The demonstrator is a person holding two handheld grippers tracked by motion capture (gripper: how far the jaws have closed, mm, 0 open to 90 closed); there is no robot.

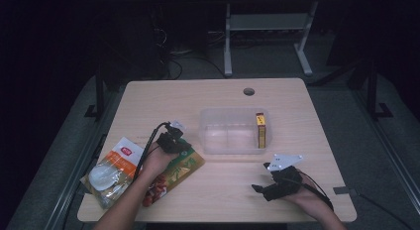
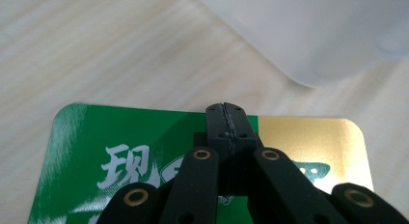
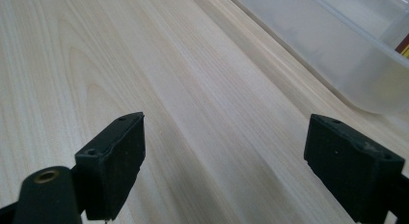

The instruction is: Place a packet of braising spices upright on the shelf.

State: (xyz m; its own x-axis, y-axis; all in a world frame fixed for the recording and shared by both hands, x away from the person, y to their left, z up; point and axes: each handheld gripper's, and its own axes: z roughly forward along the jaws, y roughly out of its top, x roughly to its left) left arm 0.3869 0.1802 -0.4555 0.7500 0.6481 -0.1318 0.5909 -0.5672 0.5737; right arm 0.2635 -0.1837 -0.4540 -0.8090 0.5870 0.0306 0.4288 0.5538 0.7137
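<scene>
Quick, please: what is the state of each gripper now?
Left gripper: jaws shut, over the green packet; a grip cannot be told.
Right gripper: open, holding nothing.

Both forearms are bare, with no sleeve in sight. The left claw [image 1: 174, 139] is matte black, its linkage arms pinned with brass-ringed rivets, small screws in its ridged pads, and a black cable trailing back over the hand. The right claw [image 1: 259, 189] is black too, with blocky rectangular pads, a pale grey three-cornered plate on top, and a black cable.
</scene>
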